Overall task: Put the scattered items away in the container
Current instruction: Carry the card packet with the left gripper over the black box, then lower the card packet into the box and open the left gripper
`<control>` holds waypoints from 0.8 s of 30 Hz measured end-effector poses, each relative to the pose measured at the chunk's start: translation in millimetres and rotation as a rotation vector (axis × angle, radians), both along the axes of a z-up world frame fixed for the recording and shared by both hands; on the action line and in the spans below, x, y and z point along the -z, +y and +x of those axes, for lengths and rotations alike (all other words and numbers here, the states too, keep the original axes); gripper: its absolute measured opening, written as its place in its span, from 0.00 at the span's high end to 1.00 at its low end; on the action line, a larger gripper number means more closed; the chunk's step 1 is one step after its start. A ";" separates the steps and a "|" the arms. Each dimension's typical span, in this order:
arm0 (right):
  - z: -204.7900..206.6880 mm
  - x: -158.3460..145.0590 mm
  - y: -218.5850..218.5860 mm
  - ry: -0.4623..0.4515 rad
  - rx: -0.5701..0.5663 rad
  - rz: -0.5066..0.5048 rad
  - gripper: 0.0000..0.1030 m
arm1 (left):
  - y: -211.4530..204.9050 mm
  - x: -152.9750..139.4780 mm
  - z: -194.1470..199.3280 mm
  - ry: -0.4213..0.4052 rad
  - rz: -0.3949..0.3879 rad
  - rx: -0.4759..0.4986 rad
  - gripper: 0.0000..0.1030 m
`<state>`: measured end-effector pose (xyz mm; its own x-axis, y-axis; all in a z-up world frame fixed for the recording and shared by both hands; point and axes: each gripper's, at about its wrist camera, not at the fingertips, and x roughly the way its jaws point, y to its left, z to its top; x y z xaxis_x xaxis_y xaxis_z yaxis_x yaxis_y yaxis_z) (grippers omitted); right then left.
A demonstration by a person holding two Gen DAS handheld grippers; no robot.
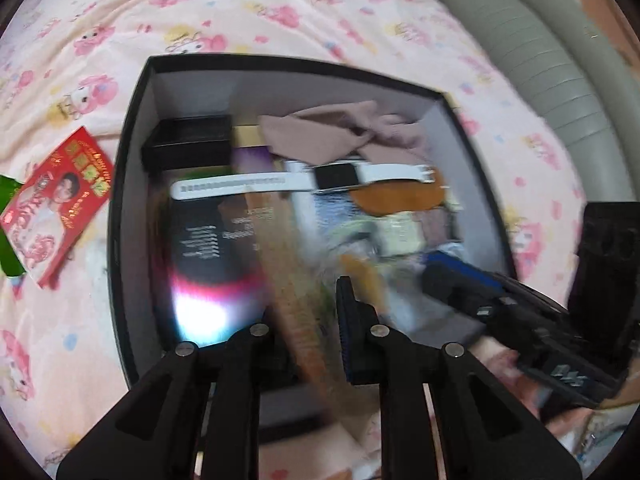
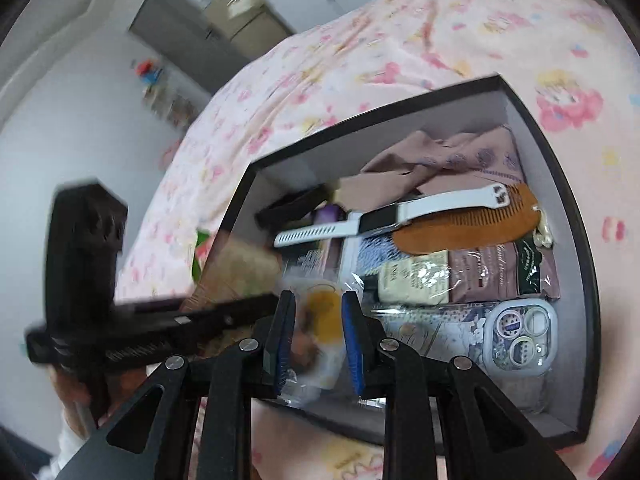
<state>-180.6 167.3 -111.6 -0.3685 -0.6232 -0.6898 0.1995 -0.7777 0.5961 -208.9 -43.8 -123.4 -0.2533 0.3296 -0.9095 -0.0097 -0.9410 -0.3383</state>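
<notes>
A black open box (image 1: 132, 128) (image 2: 560, 148) lies on the pink bedspread, holding a white smartwatch (image 1: 336, 176) (image 2: 380, 220), a wooden comb (image 2: 472, 228), a brown cloth (image 1: 340, 132), packets and a phone case (image 2: 520, 332). My left gripper (image 1: 304, 320) is shut on a blurred tan flat item (image 1: 288, 280) over the box's near side. My right gripper (image 2: 316, 312) is shut on a clear packet with an orange item (image 2: 324, 320) above the box's near edge; it also shows in the left wrist view (image 1: 480, 292).
A red printed packet (image 1: 56, 204) and a green item (image 1: 8, 236) lie on the bedspread left of the box. A grey headboard (image 1: 552, 60) runs along the right. The left gripper's body (image 2: 100, 280) shows left of the box in the right wrist view.
</notes>
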 end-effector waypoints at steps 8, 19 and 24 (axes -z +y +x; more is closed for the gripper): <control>5.3 -9.9 13.8 0.020 0.073 0.059 0.79 | -16.8 -5.4 6.5 0.016 -0.081 -0.075 0.79; 6.2 4.4 -0.8 -0.027 0.048 0.178 0.79 | -2.6 -14.9 5.6 0.043 -0.074 -0.015 0.78; 6.2 -10.6 29.4 0.004 0.177 0.214 0.77 | 36.3 0.1 2.8 -0.010 0.065 0.084 0.79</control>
<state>-174.4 196.7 -101.0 -0.4618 -0.3892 -0.7970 0.0513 -0.9088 0.4141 -206.1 -7.4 -123.5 -0.2136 0.4078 -0.8878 -0.0846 -0.9130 -0.3990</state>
